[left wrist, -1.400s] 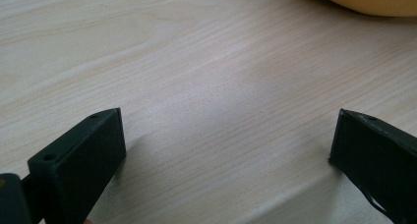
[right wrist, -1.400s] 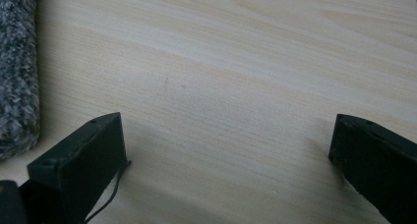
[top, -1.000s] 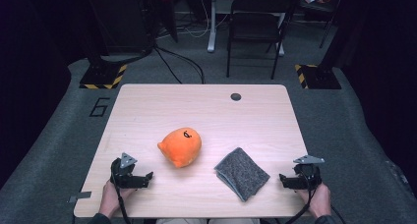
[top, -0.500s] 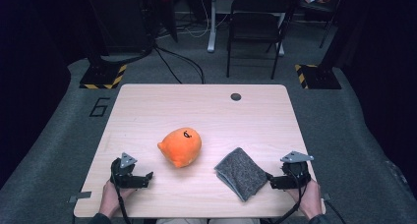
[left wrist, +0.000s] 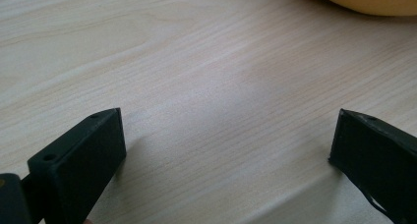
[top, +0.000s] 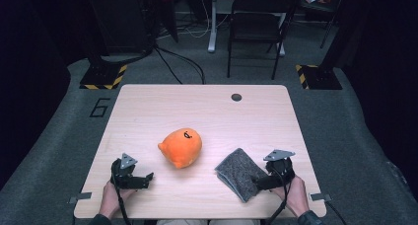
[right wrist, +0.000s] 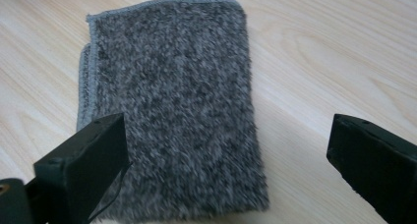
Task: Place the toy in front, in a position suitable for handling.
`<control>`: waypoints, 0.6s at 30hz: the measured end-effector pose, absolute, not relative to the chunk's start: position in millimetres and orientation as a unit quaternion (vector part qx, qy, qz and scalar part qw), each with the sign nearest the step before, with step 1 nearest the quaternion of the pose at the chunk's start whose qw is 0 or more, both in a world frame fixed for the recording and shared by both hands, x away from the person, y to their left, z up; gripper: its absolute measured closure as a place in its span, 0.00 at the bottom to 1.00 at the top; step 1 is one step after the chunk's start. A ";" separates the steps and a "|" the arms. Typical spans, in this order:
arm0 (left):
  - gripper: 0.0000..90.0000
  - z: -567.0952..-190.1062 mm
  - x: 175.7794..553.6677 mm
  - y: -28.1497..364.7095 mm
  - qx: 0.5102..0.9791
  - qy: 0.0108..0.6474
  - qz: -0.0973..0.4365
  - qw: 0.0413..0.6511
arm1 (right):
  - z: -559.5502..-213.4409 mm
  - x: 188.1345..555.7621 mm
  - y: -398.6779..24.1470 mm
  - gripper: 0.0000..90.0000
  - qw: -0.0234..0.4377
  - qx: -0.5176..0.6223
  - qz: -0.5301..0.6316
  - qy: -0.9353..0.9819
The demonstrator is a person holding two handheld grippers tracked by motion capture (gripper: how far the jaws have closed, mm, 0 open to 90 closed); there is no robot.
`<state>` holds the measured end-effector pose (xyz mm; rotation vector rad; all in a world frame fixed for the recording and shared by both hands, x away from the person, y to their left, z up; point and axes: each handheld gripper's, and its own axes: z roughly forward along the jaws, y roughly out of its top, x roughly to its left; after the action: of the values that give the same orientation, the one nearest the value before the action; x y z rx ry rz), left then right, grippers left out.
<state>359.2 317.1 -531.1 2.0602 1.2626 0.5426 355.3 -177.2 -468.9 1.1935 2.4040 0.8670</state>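
While the jaws hang wide: the right gripper [top: 260, 181] reaches over the near edge of the cloth [top: 240, 172], nothing pinched yet; its jaws have just been opening.
Cloth: grey, folded, lying flat on the table [top: 148, 111] near the front right, well apart from the plush [top: 181, 147].
Right gripper view: the cloth [right wrist: 172, 111] lies ahead and partly between the jaws — one jaw over its near corner, the other over bare wood.
Step, as I judge it: picking up the cloth.
Doing it well: come down low on one edge, take all the folded layers in one bite — a shallow pinch may lift the top layer alone and let the fold fall open.
Left gripper [top: 143, 179]: jaws apart, resting at the front left over bare wood, holding nothing.
Writing: a "6" on the floor [top: 100, 107] left of the table; none readable on the cloth.
Plush: orange, with a small dark face mark, no label legible.
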 end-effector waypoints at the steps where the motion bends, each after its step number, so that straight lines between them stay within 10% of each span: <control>1: 0.00 -531.1 359.2 317.2 0.786 0.482 0.207 0.327 | -469.5 356.3 -174.1 0.00 0.161 0.415 0.300 0.844; 18: 0.00 -532.0 359.4 316.8 0.784 0.482 0.211 0.330 | -487.9 370.1 -142.8 0.04 0.147 0.397 0.267 0.866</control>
<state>359.4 316.8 -532.0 2.0509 1.2606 0.5530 370.1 -142.8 -487.9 1.1416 2.4909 0.7691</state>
